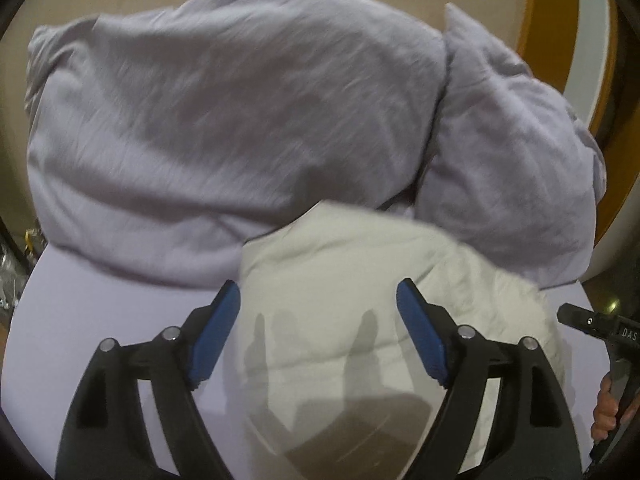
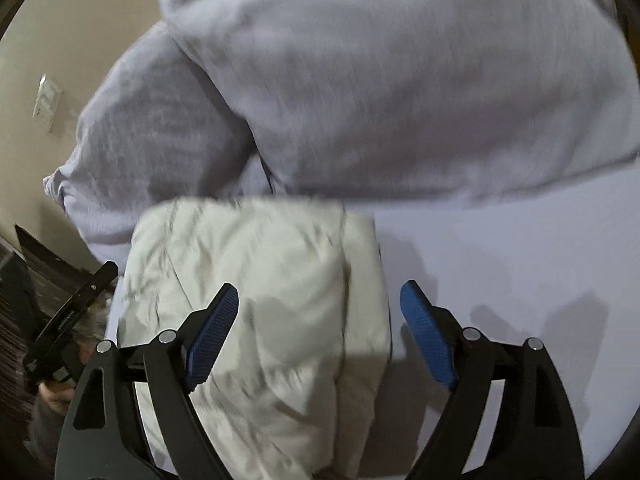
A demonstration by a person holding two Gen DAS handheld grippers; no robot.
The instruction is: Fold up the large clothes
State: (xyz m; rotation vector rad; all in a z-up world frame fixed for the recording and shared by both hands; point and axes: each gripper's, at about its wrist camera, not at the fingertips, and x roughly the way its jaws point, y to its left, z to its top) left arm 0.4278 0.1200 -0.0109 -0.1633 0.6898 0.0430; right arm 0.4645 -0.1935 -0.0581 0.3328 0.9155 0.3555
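A folded off-white garment [image 1: 360, 300] lies on the lavender bed sheet [image 1: 100, 340], in front of two lavender pillows [image 1: 224, 136]. My left gripper [image 1: 318, 300] is open and empty, just above the garment's near part. In the right wrist view the same garment [image 2: 260, 280] lies as a creased bundle on the sheet [image 2: 500, 280]. My right gripper [image 2: 320, 300] is open and empty above the garment's right edge. Each gripper shows at the edge of the other's view: the right one [image 1: 592, 326] and the left one [image 2: 80, 300].
Two big pillows [image 2: 400, 100] lean against the beige wall [image 2: 80, 20] behind the garment. A wall switch plate [image 2: 48, 102] is at the left. An orange and white bed frame edge [image 1: 560, 20] curves at the far right. Clutter [image 1: 12, 264] lies beyond the bed's left edge.
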